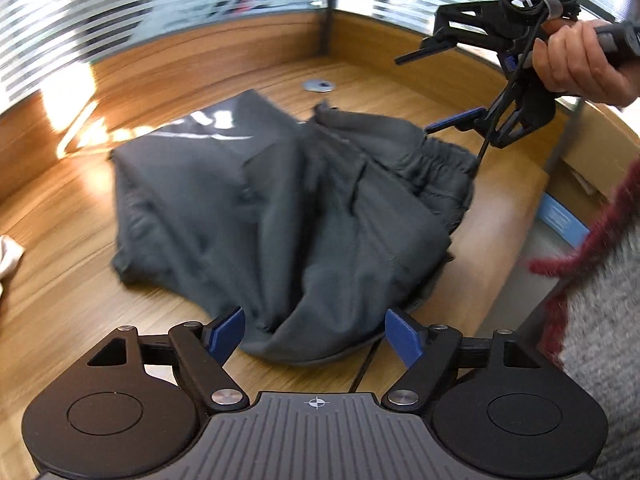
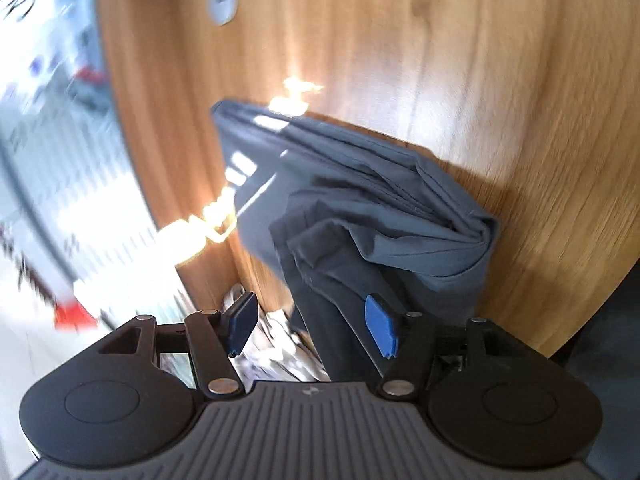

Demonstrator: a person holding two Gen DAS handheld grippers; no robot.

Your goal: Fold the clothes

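The left gripper [image 1: 315,334] points down, jaws wide, holding nothing. The right gripper [image 1: 436,90] (a hand [image 1: 576,60] holds it) is open and empty too. The dark folded trousers [image 1: 276,208] lie mid-table [image 1: 80,280], with bare wood all around.

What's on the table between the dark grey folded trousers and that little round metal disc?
Nothing: bare wooden table separates the dark grey folded trousers from the round metal disc, in the left wrist view.

The folded garment [image 1: 280,208] lies mid-surface [image 1: 100,300] — a round grommet [image 1: 318,85] behind it, a cardboard box [image 1: 576,176] off the surface's right edge, the right gripper [image 1: 436,88] above the garment's far right corner.
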